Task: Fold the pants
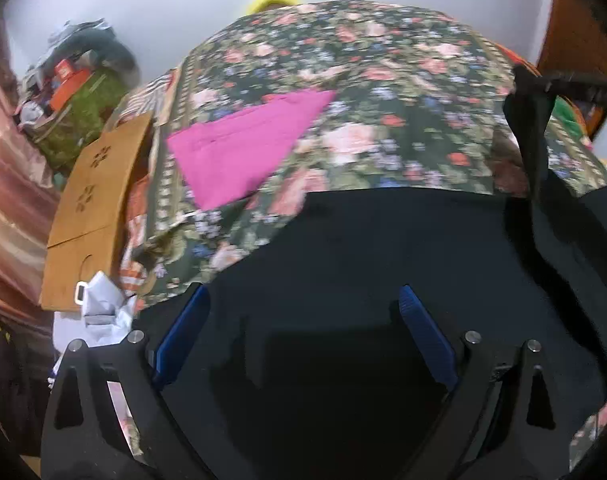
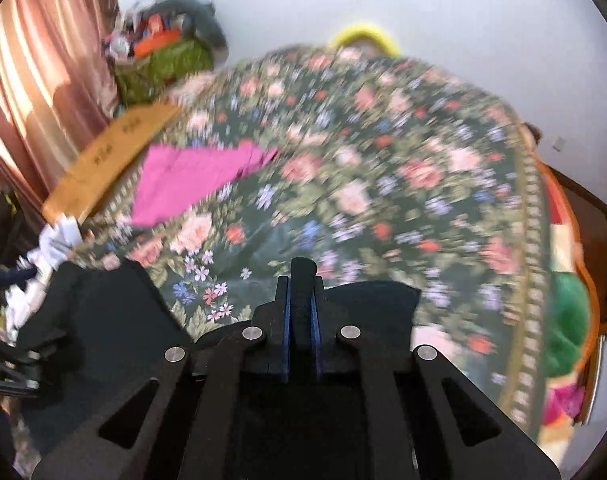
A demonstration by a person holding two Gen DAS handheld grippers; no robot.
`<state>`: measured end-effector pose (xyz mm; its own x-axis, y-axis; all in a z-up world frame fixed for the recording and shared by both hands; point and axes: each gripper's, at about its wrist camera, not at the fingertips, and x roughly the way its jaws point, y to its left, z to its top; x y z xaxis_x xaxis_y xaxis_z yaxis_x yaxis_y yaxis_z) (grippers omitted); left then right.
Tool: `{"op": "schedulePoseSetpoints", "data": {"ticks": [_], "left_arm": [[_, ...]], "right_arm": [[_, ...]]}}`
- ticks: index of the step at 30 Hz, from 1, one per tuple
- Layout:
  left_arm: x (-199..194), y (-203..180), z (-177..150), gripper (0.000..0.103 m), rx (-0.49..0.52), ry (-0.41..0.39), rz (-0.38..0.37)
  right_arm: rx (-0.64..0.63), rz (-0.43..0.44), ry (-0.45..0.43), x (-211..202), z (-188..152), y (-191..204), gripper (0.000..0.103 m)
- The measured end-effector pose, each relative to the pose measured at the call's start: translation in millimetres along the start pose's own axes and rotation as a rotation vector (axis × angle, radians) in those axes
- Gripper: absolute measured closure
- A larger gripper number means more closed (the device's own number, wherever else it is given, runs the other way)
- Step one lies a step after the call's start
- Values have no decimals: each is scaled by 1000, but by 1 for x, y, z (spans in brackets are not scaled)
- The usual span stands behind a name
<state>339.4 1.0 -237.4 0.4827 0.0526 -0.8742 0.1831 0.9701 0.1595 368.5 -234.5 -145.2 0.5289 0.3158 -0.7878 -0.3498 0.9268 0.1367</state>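
Black pants [image 1: 363, 240] lie spread over the near part of a floral bedspread [image 1: 383, 80]. My left gripper [image 1: 303, 296] hovers over them, open, with its blue pads [image 1: 183, 332] wide apart and nothing pinched. My right gripper [image 2: 302, 280] is shut on a fold of the black pants [image 2: 103, 320], which sticks up between its blue pads [image 2: 315, 320]. In the left wrist view the right gripper [image 1: 575, 84] appears at the upper right, with a strip of black cloth [image 1: 531, 128] hanging from it above the bed.
A folded pink garment [image 1: 243, 148] lies on the bedspread [image 2: 383, 160] toward the left. Beyond the bed's left edge stand a cardboard box [image 1: 91, 208], a green bag of clutter [image 1: 79, 120], crumpled white cloth [image 1: 103, 308] and a pink curtain [image 2: 43, 60]. A wooden chair [image 2: 595, 220] is at the right.
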Motion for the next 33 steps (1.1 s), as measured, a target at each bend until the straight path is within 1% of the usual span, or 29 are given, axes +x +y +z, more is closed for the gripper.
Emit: {"op": "schedulePoseSetpoints", "data": {"ticks": [3,6,7,9,12,13,15,18,20,27,33], "left_arm": [[-7,-26,2,7,30,10,-34],[-13,-56,3,7,77,23,-63],[-16,-68,4,7,94,27,-94],[-19,-87,4,7,113,41,-158],[-22,-120,2,7,155,66,-200],[-23,-127,2,7,163,68,-202],[-24,-142,1,7,177,71,-191],[-26,-155,1,7,177,74,-201],[-26,-162,-1,7,179,85,-211],[-20,-183,-13,7,222,107,-200],[-19,-186,-20,7,210,107,-224]], "right_arm": [[26,-12,-85,-55,-3,-19,96],[46,-29,-157,-100,-9,-35,96],[57,-38,-183,-115,-13,-41,96],[79,-44,-215,-139,-22,-53,96],[95,-71,-242,-164,-41,-69,96],[100,-71,-242,-169,-46,-72,96],[111,-63,-229,-177,-61,-79,96],[91,-96,-197,-178,-91,-80,96],[100,-109,-163,-176,-115,-85,96],[212,-120,-39,-150,-193,-107,96],[291,-145,17,-138,-242,-108,95]]}}
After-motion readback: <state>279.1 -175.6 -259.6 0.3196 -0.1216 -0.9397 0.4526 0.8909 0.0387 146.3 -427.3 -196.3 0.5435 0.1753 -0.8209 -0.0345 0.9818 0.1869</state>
